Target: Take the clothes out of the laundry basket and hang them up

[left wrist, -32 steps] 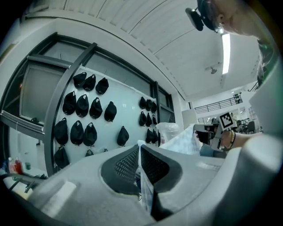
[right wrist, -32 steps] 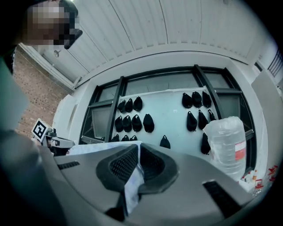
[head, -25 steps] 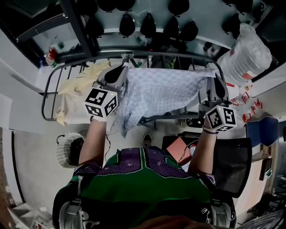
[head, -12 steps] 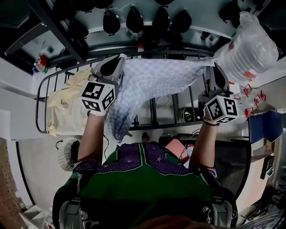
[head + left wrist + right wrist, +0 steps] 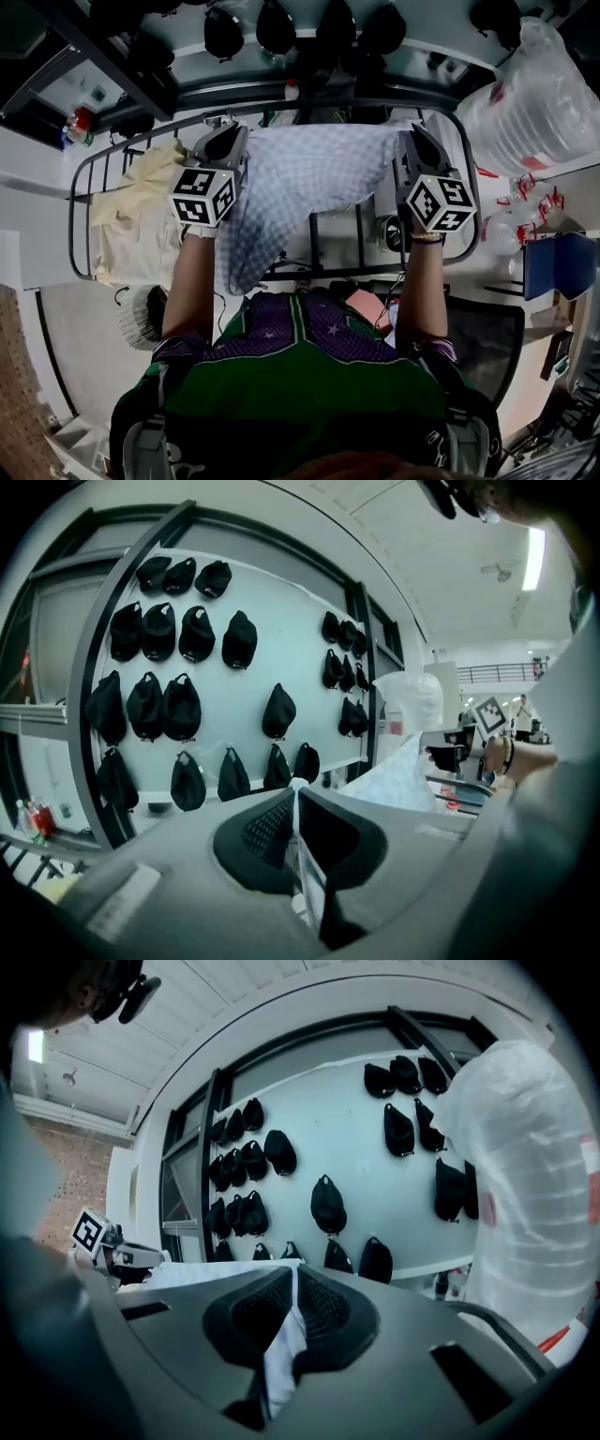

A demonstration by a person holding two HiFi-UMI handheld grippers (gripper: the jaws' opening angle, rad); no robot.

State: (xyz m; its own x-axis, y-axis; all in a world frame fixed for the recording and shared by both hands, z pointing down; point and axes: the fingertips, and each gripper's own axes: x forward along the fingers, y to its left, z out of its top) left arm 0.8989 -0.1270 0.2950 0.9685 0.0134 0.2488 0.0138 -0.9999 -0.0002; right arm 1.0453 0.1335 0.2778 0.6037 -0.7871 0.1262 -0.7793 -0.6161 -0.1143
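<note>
Head view shows checked cloth stretched over the drying rack; gripper views show left gripper and right gripper clamping it

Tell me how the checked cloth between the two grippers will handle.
Probably floppy: the checked cloth hangs in a loose fold below the left gripper. Likely light, since only thin edges pinched in the jaws of that gripper and the right gripper carry it. It should drape over the drying rack rails, like the yellow garment there.
</note>
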